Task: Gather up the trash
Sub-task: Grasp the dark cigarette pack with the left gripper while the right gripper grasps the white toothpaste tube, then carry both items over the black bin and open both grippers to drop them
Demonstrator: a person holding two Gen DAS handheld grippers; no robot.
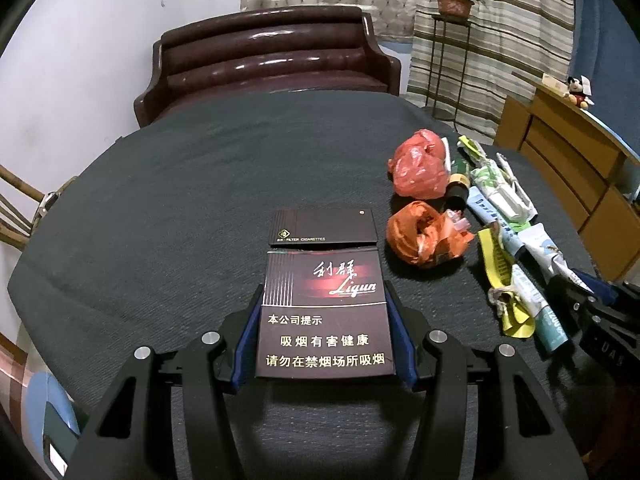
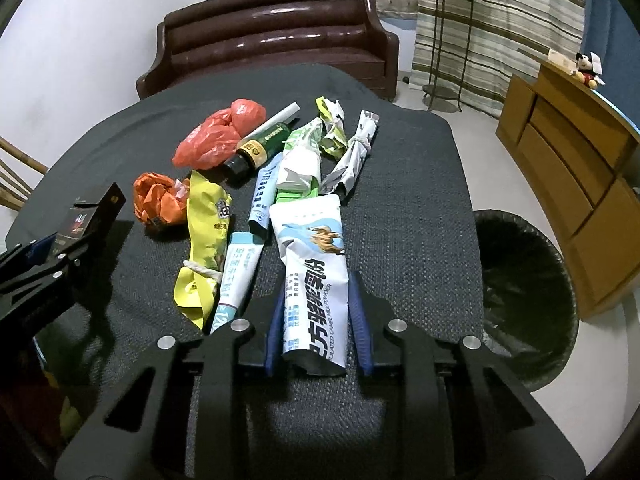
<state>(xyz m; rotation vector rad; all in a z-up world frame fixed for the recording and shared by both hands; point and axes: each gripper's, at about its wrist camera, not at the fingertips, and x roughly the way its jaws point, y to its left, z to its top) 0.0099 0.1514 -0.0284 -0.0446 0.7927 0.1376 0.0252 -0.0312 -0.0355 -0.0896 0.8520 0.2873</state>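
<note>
Trash on table: 1 cigarette pack point(image 1: 324, 312) betw. left gripper's fingers, 1 white camel-milk pouch point(image 2: 316, 280) betw. right's. Ahead of them: 2 crumpled plastic bags, 1 red point(image 2: 218, 138) & 1 orange point(image 2: 160, 202), 1 dark bottle point(image 2: 260, 150), 1 yellow wrapper point(image 2: 204, 240). 1 black-lined bin point(image 2: 524, 296) right of right gripper.

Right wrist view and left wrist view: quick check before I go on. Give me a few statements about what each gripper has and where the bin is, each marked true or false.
1. The left gripper holds a dark cigarette pack with its lid flipped open. True.
2. The right gripper has the yellow snack wrapper between its fingers. False: the white camel milk powder pouch lies between them.
3. The lined trash bin stands on the floor beside the table. True.
4. The dark glass bottle stands upright. False: it lies on its side among the wrappers.
</note>
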